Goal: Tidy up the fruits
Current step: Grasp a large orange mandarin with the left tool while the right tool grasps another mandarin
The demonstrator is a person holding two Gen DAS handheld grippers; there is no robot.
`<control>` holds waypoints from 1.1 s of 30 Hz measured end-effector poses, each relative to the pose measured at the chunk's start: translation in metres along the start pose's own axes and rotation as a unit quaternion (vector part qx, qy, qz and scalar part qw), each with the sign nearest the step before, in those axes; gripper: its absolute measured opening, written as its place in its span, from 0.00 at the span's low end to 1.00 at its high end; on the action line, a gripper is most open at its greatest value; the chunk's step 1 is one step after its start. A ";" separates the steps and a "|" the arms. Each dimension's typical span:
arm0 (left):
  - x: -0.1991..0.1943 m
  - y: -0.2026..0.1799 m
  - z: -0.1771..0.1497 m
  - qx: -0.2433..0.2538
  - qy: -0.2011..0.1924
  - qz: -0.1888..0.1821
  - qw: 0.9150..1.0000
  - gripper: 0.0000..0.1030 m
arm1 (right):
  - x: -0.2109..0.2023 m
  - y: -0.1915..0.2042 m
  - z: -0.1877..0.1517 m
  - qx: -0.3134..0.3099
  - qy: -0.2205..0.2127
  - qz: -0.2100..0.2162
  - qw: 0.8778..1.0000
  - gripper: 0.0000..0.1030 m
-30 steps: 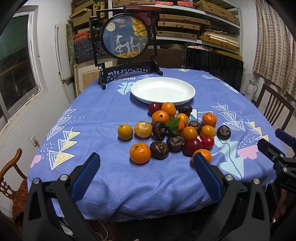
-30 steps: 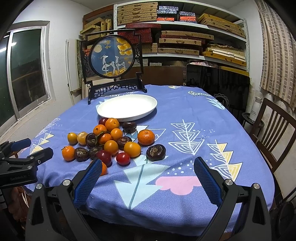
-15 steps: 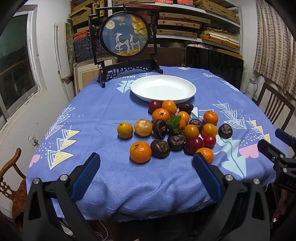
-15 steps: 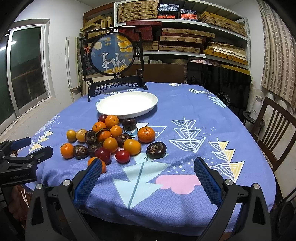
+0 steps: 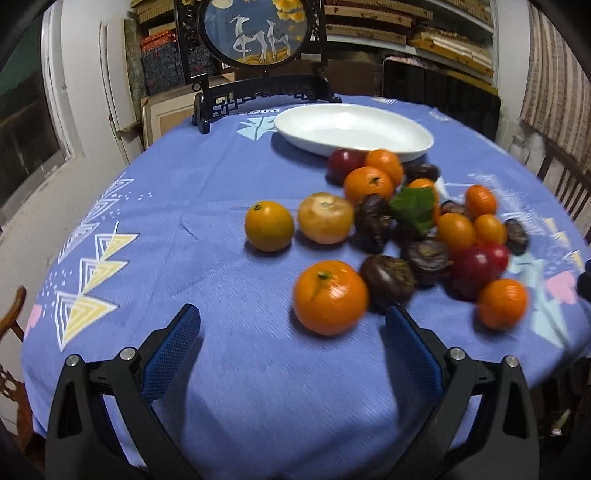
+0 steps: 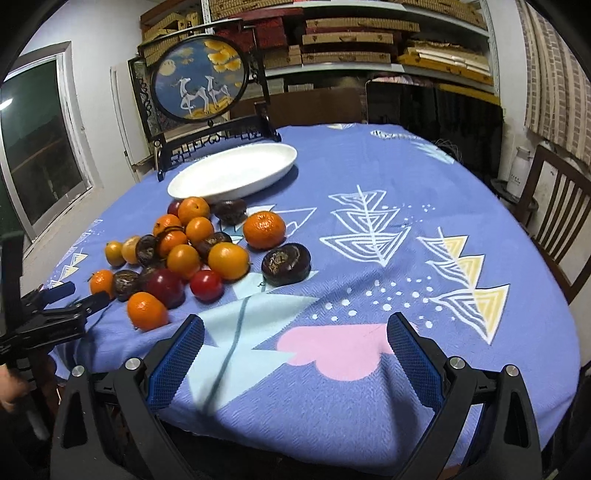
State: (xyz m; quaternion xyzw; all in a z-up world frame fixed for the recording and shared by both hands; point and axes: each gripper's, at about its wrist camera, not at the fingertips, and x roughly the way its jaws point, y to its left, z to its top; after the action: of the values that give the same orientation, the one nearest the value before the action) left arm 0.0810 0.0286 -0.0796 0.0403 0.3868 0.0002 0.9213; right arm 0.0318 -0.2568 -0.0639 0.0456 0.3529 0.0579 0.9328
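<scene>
Several oranges, dark wrinkled fruits and red plums lie in a loose pile [image 5: 406, 221] on the blue tablecloth; the pile also shows in the right wrist view [image 6: 192, 251]. An empty white oval plate [image 5: 354, 127] [image 6: 232, 171] sits just behind the pile. My left gripper [image 5: 291, 332] is open and empty, low over the cloth, with the nearest orange [image 5: 330, 296] just ahead between its jaws. My right gripper [image 6: 295, 343] is open and empty over the pink cloud print, right of the pile. A dark fruit [image 6: 286, 264] lies ahead of it.
A round framed deer picture on a black stand [image 5: 255, 33] [image 6: 201, 79] stands behind the plate. The left gripper shows at the left edge of the right wrist view [image 6: 55, 306]. Wooden chairs [image 6: 554, 206] stand at the right of the table. Shelves line the back wall.
Both grippers have moved forward over the table toward the fruit. The left one now has the nearest orange close ahead. Both stay open.
</scene>
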 end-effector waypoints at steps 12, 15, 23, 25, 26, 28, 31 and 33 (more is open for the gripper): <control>0.005 0.001 0.000 0.036 -0.023 -0.098 0.994 0.39 | 0.028 0.018 0.002 -0.045 0.035 0.069 0.996 0.96; -0.009 0.005 -0.001 0.026 -0.042 -0.113 0.992 0.39 | 0.031 0.044 0.001 -0.096 0.046 0.113 0.988 0.92; -0.033 0.006 -0.001 0.027 -0.064 -0.119 0.990 0.39 | 0.036 0.095 0.010 -0.152 0.051 0.166 0.973 0.72; -0.033 0.008 -0.003 0.025 -0.060 -0.121 0.991 0.39 | 0.043 0.098 0.012 -0.145 0.064 0.176 0.972 0.55; -0.031 0.009 -0.004 0.024 -0.058 -0.122 0.991 0.39 | 0.048 0.099 0.012 -0.141 0.075 0.181 0.970 0.45; -0.028 0.010 -0.005 0.023 -0.052 -0.123 0.991 0.39 | 0.055 0.099 0.010 -0.140 0.093 0.185 0.968 0.40; -0.025 0.011 -0.006 0.021 -0.049 -0.127 0.990 0.39 | 0.051 0.099 0.011 -0.135 0.083 0.197 0.968 0.34; -0.026 0.011 -0.003 0.019 -0.051 -0.131 0.990 0.39 | 0.044 0.093 0.016 -0.126 0.068 0.204 0.969 0.34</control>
State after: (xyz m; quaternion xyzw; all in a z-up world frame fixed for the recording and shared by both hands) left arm 0.0610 0.0387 -0.0629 0.0065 0.3412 -0.1296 0.9310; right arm 0.0679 -0.1593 -0.0688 -0.0059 0.3883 0.2936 0.8735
